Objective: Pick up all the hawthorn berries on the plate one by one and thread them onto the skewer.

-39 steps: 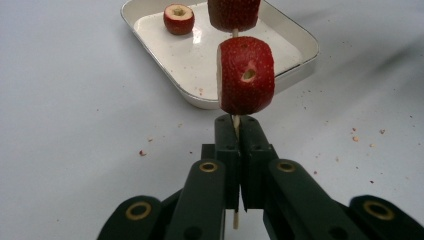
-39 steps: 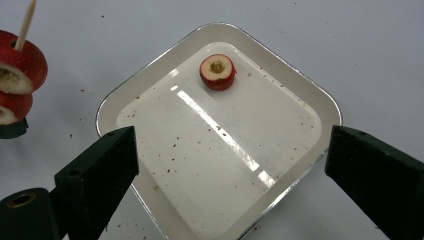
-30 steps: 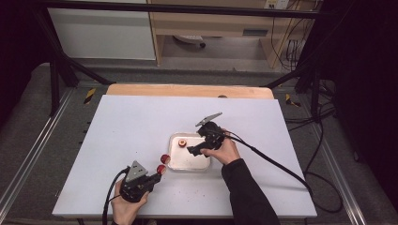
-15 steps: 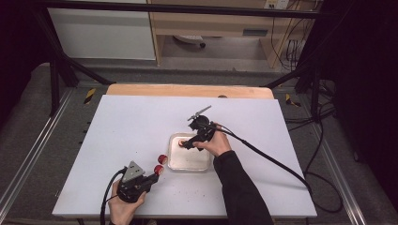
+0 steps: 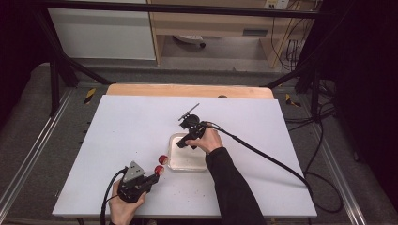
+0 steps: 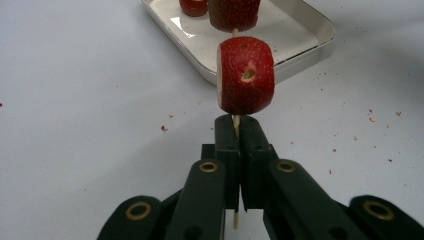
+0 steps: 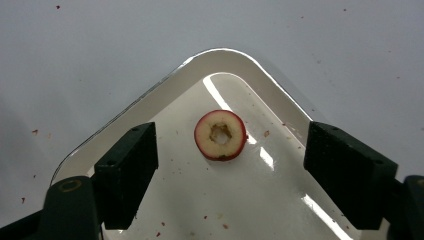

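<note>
Starting at the near left of the white table point(image 5: 122, 122), the left gripper point(image 5: 151, 177) was clamped tight on a thin wooden skewer point(image 6: 235, 123), jaws pressed together with just the stick pinched between them. In the left gripper view the skewer ran straight out from the jaw tips, with a strawberry piece point(image 6: 246, 75) threaded on just past them, cut face and a small hole showing. A second strawberry chunk point(image 6: 234, 13) sat further along the same stick, out over the near edge of the tray. From above, those two red bits showed just left of the tray, the skewer pointing up and right toward it.

Moving right, the shallow white tray point(image 5: 174, 161) sat around the middle of the table. One round strawberry slice point(image 7: 220, 135) lay flat on the tray floor near its rounded corner, pale centre with a red rim, clear of the walls.

Further right, the right gripper point(image 5: 179, 144) hung over the far left part of the tray, angled down. Its jaws were still pretty wide but had just been closing in, one pad on each side of that slice, neither touching it, nothing gripped. Crumbs of red were scattered on the table around the tray.
</note>
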A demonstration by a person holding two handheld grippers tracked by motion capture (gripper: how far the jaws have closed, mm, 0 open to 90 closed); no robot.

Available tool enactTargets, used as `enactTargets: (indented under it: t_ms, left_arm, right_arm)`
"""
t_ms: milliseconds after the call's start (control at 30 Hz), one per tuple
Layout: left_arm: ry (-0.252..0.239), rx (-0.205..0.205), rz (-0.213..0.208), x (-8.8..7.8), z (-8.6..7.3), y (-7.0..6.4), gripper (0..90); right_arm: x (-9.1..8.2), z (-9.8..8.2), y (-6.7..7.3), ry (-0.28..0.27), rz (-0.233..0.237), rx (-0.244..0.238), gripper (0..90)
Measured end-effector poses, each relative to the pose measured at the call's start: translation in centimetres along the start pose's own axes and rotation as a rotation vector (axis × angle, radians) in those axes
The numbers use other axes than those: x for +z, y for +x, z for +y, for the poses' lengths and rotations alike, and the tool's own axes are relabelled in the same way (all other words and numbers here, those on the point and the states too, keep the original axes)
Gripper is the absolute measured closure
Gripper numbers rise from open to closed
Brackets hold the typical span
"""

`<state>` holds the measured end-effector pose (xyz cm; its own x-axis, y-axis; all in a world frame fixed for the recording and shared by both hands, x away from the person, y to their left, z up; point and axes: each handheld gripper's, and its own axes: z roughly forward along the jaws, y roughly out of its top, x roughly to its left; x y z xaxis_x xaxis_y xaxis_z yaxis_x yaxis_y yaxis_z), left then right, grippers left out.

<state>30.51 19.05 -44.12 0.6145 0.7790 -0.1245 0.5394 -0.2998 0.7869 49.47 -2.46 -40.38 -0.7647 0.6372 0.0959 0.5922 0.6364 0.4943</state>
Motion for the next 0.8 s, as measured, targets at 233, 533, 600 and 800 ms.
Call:
enactTargets:
  t_ms: [233, 533, 600, 800]
  left_arm:
    - [0.005, -0.001, -0.004, 0.2, 0.0, -0.1, 88.1]
    - [0.011, 0.006, -0.008, 0.2, 0.0, -0.1, 88.1]
    - [0.013, 0.007, -0.009, 0.3, 0.0, -0.1, 88.1]
    - [0.012, 0.004, -0.010, 0.3, 0.0, -0.1, 88.1]
  right_arm:
    - [1.0, 0.4, 0.0, 0.048, 0.012, -0.019, 31.6]
    - [1.7, 0.8, 0.2, 0.058, 0.004, -0.052, 45.0]
    - [1.8, 0.8, 0.2, 0.066, 0.000, -0.053, 46.8]
    - [2.1, 0.9, 0.2, 0.084, 0.003, -0.056, 54.8]
